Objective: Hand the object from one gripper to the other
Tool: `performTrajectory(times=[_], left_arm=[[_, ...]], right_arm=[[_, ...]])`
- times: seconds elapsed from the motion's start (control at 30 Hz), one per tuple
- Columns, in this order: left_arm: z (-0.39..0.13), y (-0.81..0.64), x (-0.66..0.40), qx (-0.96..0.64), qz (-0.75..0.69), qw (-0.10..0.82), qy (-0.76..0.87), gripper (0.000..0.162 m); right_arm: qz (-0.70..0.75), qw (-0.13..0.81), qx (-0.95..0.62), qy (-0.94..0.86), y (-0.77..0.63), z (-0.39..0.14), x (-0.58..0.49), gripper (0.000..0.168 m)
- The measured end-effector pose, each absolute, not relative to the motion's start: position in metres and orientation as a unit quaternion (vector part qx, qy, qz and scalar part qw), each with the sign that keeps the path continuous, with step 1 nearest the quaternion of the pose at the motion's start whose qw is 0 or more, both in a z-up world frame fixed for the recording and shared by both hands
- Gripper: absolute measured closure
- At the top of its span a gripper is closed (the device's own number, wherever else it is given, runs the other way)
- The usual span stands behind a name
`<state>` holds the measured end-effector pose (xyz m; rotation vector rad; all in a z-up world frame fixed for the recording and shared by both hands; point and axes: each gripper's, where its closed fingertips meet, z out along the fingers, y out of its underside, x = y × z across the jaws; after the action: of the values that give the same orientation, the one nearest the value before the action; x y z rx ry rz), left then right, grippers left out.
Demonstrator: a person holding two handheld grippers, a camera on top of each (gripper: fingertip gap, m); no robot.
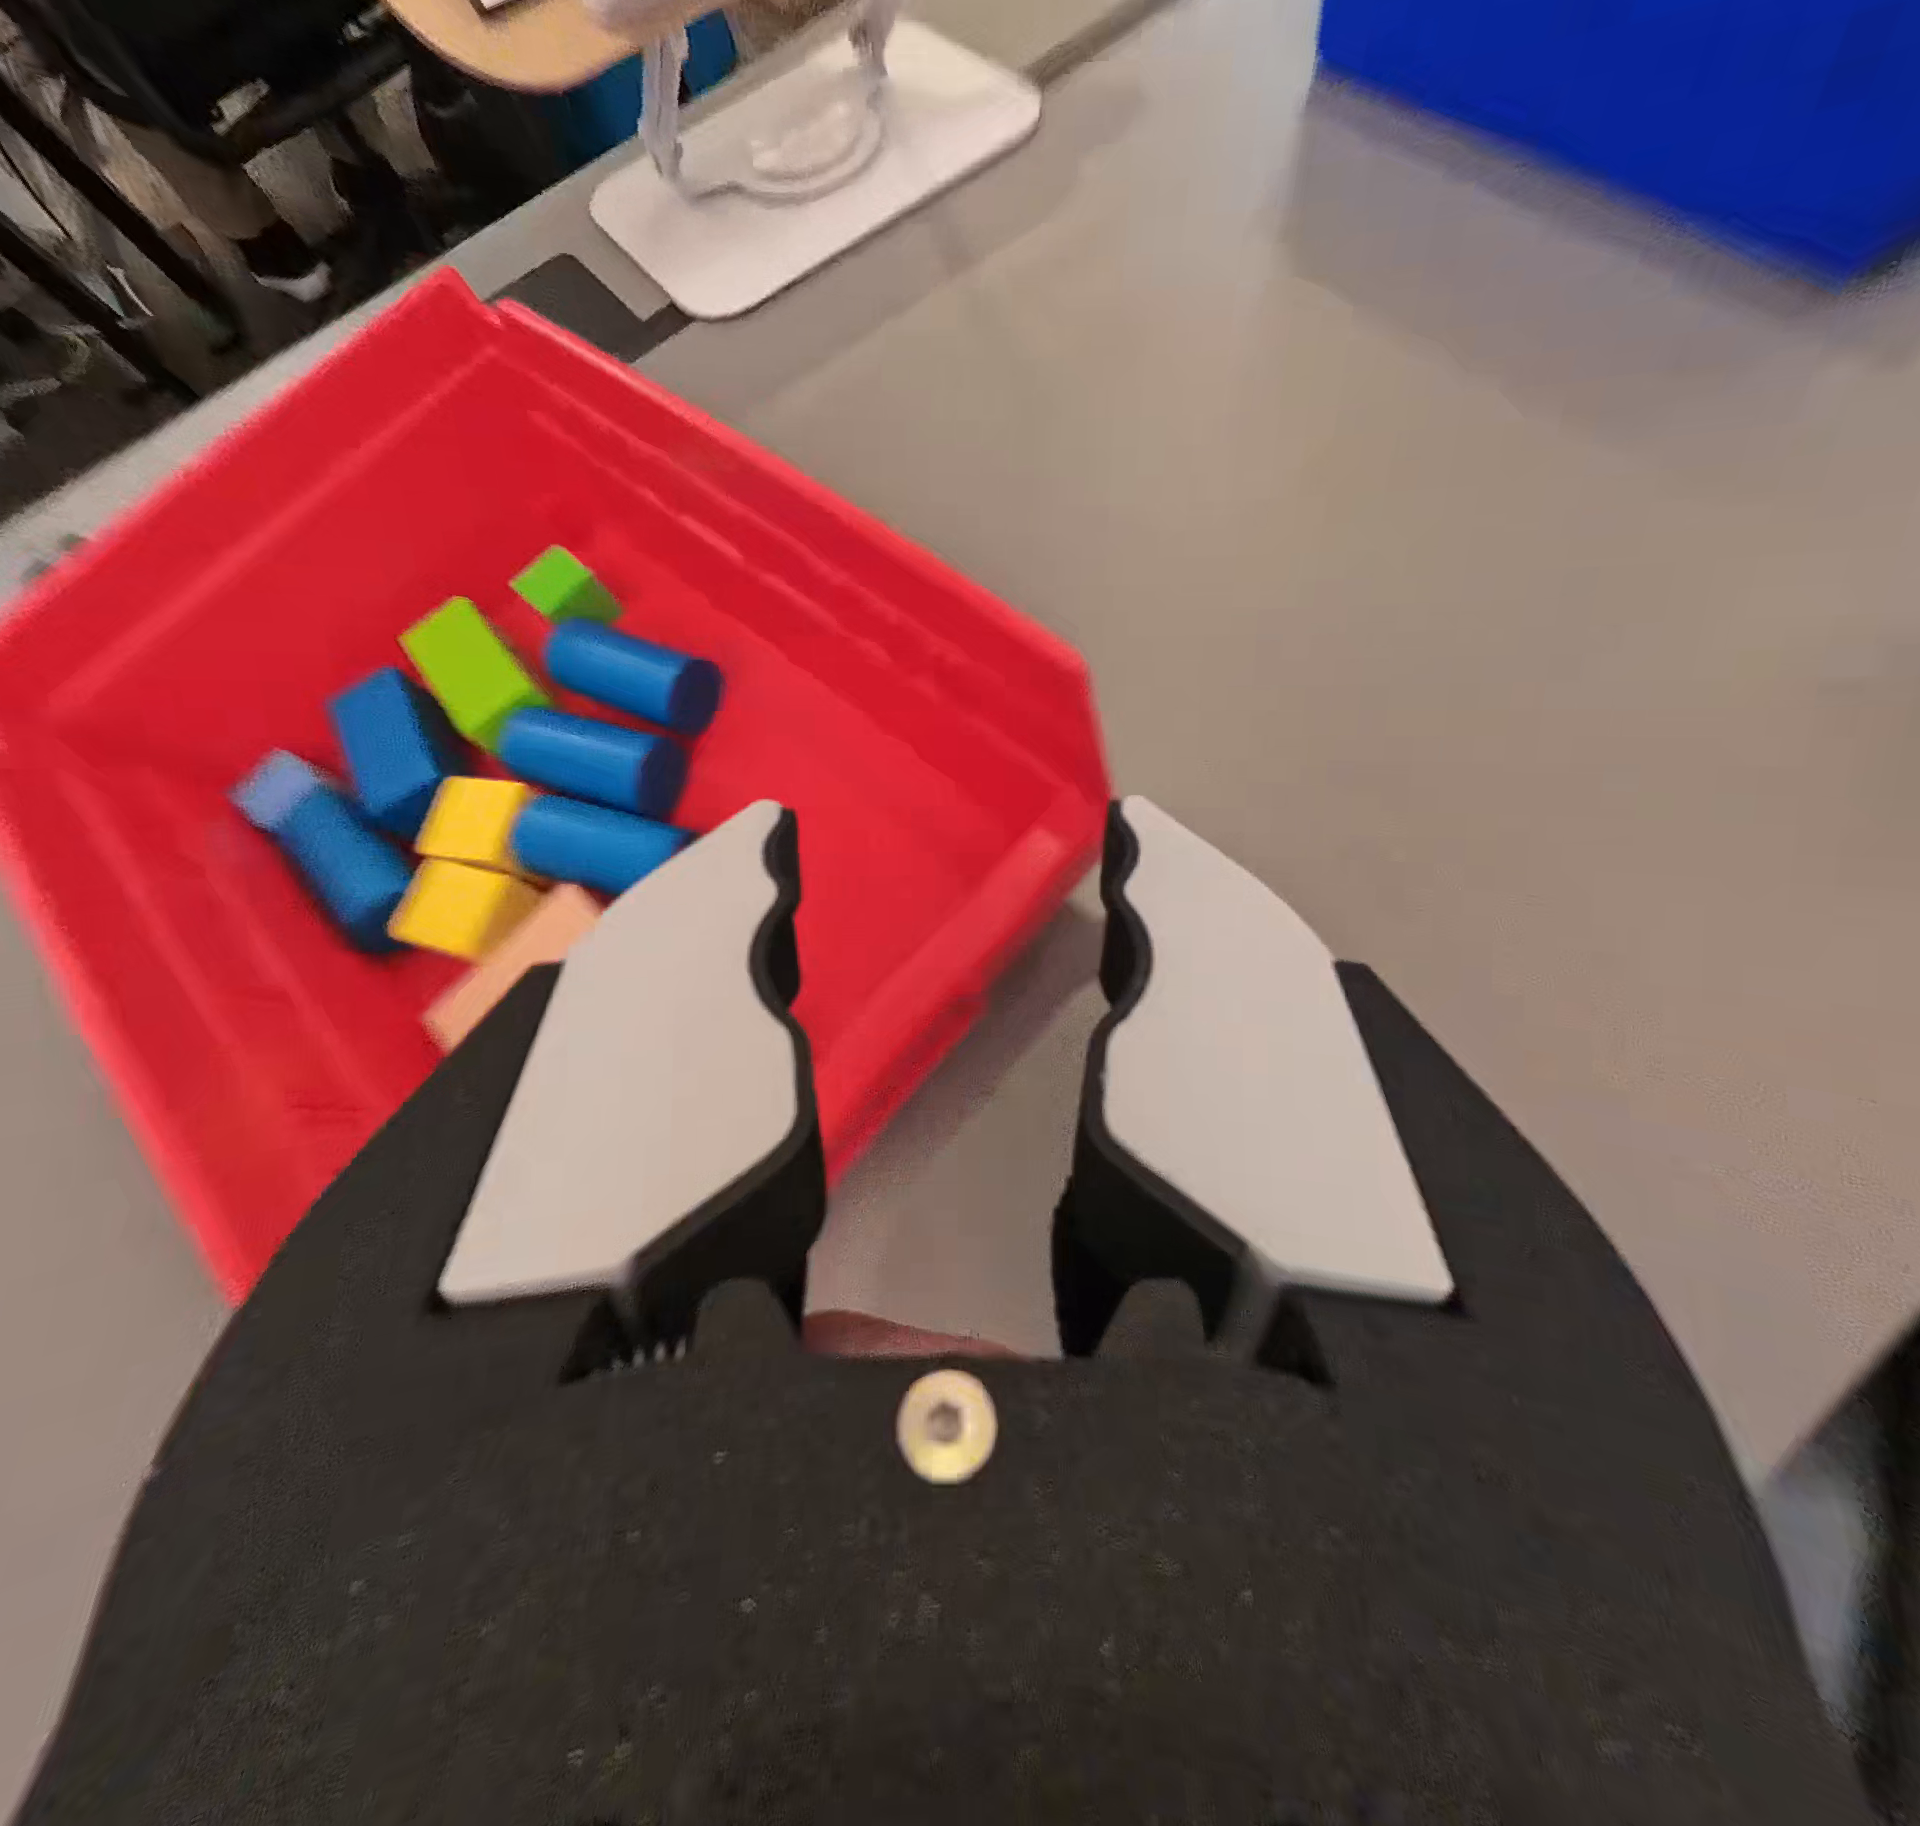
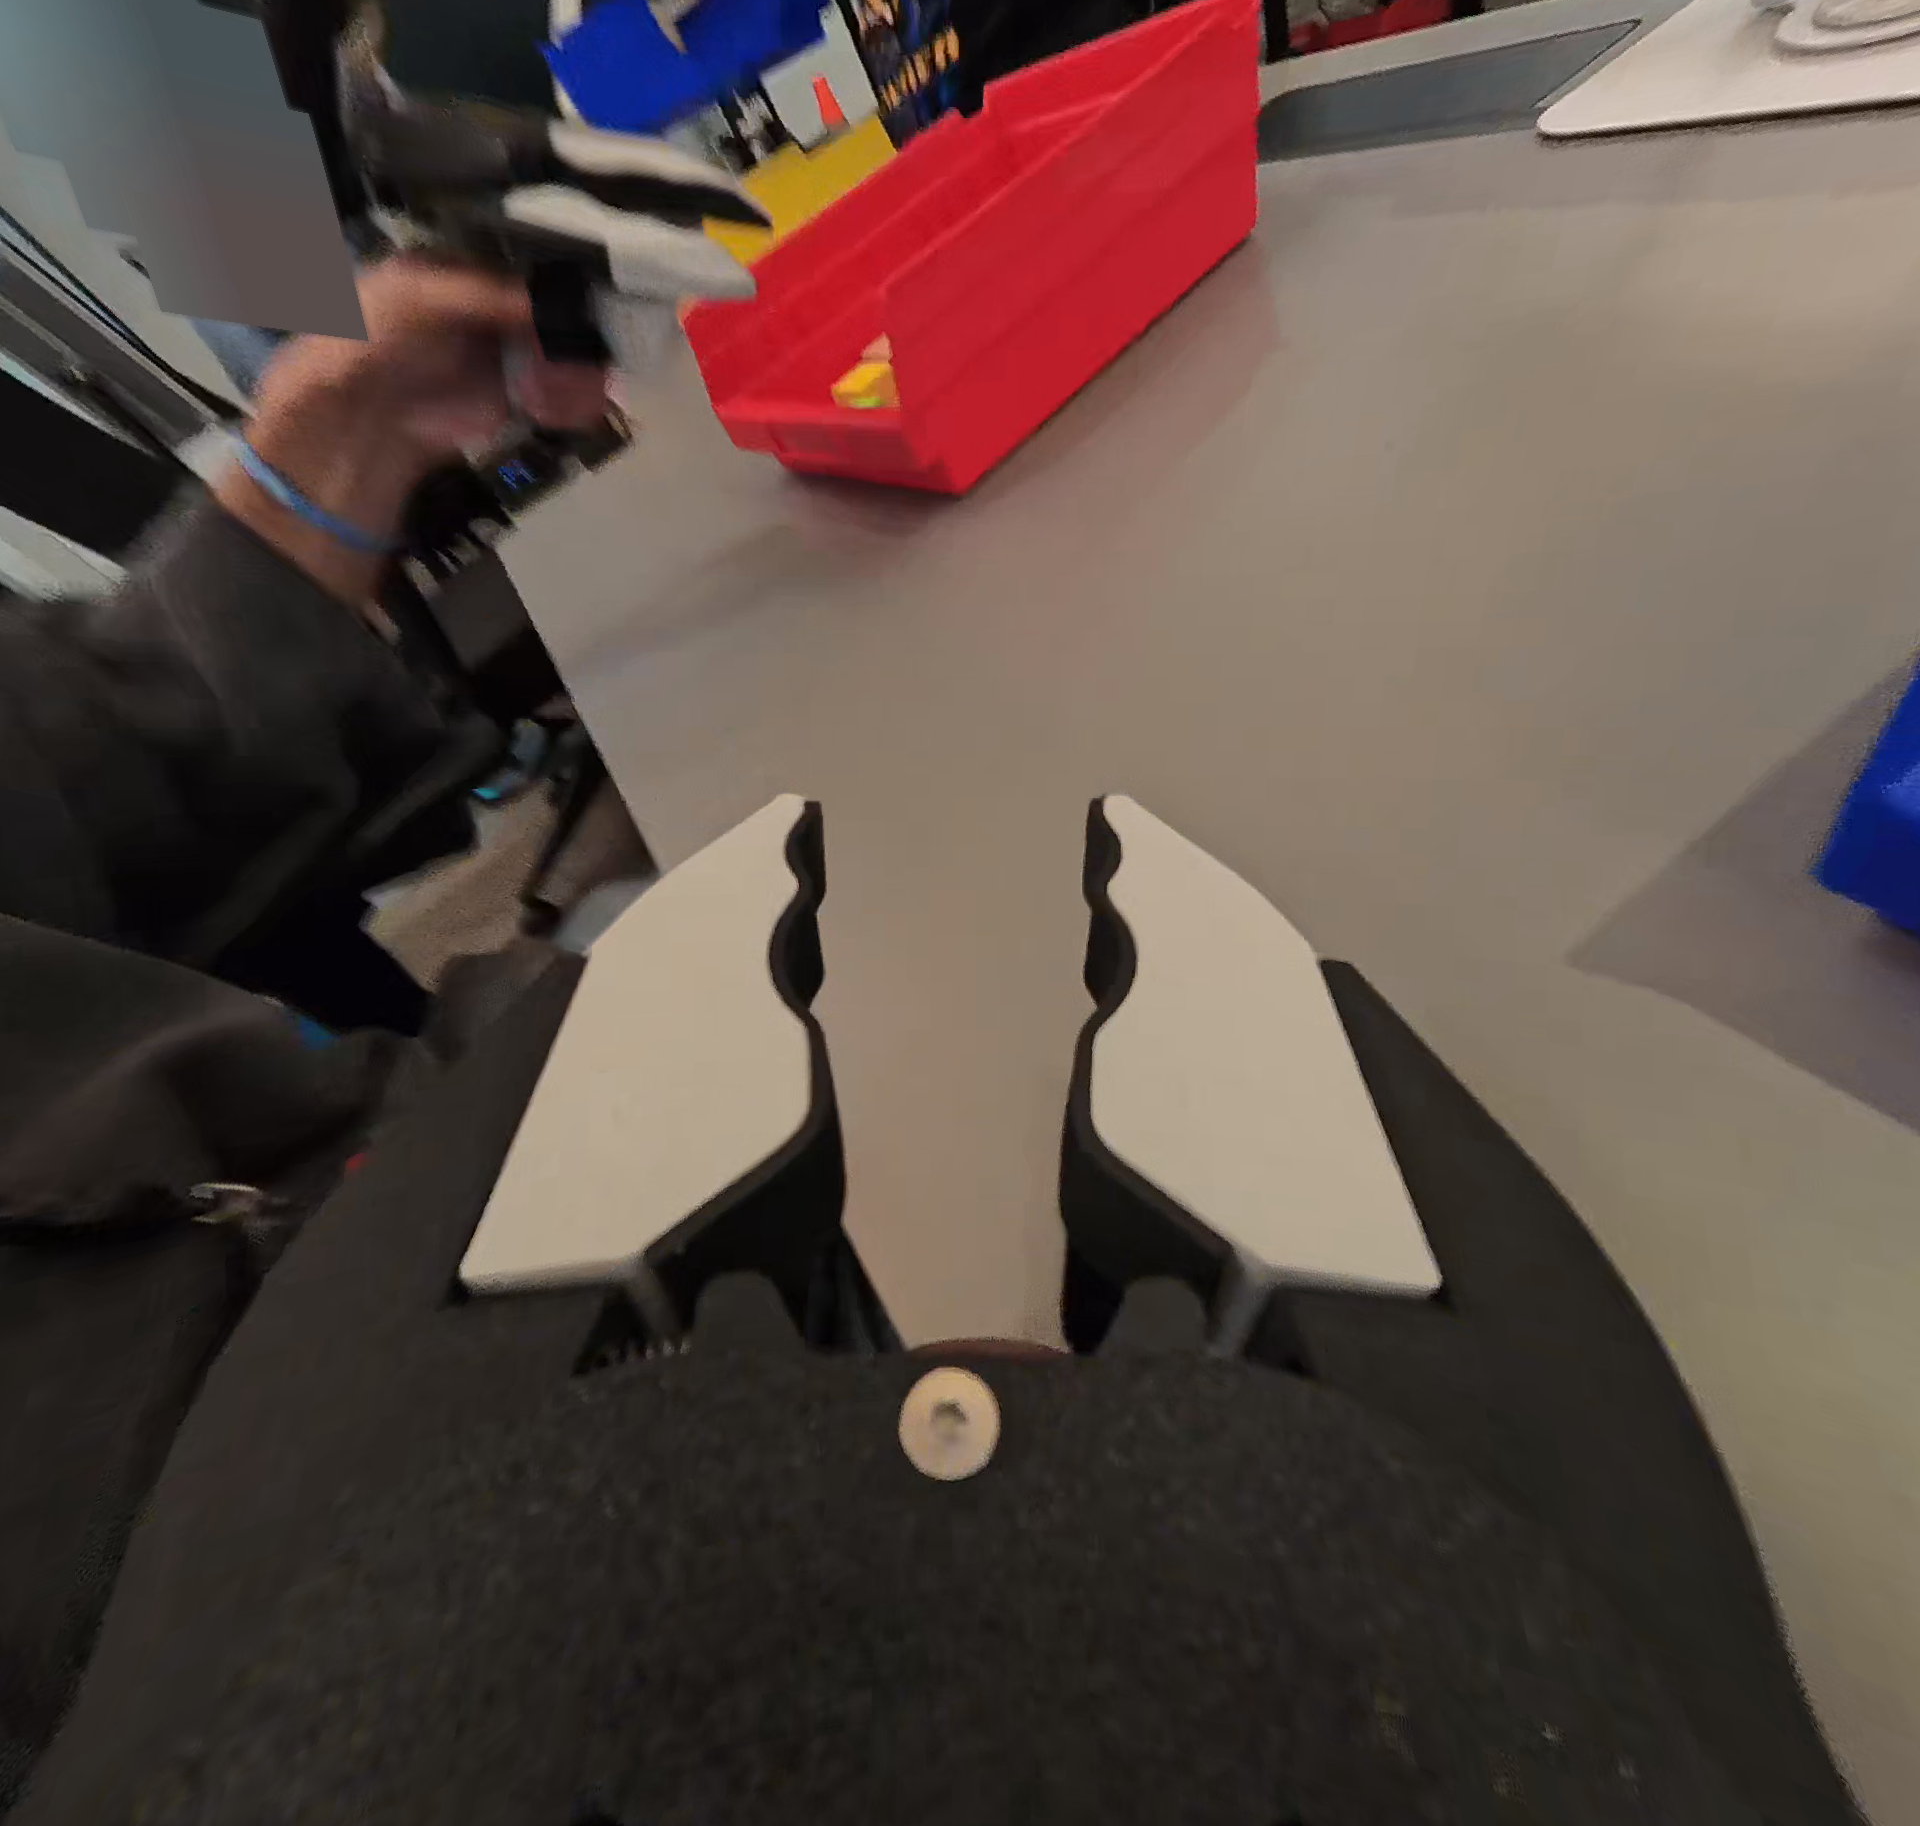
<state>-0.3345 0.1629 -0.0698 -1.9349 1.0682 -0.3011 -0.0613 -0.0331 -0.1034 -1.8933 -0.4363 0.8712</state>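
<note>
Nothing has been picked up yet; the work appears to be at the very first step, the reach for an object. The left gripper [image 1: 951, 820] hangs with its jaws spread wide and empty above the near corner of the red plastic bin [image 1: 914, 571], which sits on the grey tabletop [image 1: 1403, 581]. Inside the bin lies a loose heap of painted wooden blocks: blue cylinders [image 1: 629, 673], green bricks [image 1: 468, 664], yellow blocks [image 1: 473, 820] and a pale peach one partly hidden behind the left finger. The right gripper [image 2: 951, 810] waits well apart from the bin over bare tabletop, likewise wide and holding nothing.

The next move probably calls for the left gripper to drop into the bin and close on one block; the uppermost blue cylinder, lying free at the heap's edge, looks easiest.

The bin's walls and the tightly packed neighbours may crowd the fingers. A white stand with a flat base [image 1: 831, 176] and a blue bin [image 1: 1621, 62] stand farther off, out of the way.
</note>
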Motion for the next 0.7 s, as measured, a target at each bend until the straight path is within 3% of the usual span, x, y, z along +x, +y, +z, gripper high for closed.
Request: performTrajectory(times=[0.33, 0.7], left_arm=[[-0.141, 0.259, -0.377, -0.78, 0.039, 0.204, 0.59, 0.103], [-0.174, 0.291, -0.385, -0.786, 0.066, 0.143, 0.598, 0.095]], right_arm=[[0.354, 0.472, -0.78, -0.208, -0.039, -0.113, -0.071, 0.122], [0.366, 0.45, -0.79, -0.2, -0.037, -0.125, -0.064, 0.123]])
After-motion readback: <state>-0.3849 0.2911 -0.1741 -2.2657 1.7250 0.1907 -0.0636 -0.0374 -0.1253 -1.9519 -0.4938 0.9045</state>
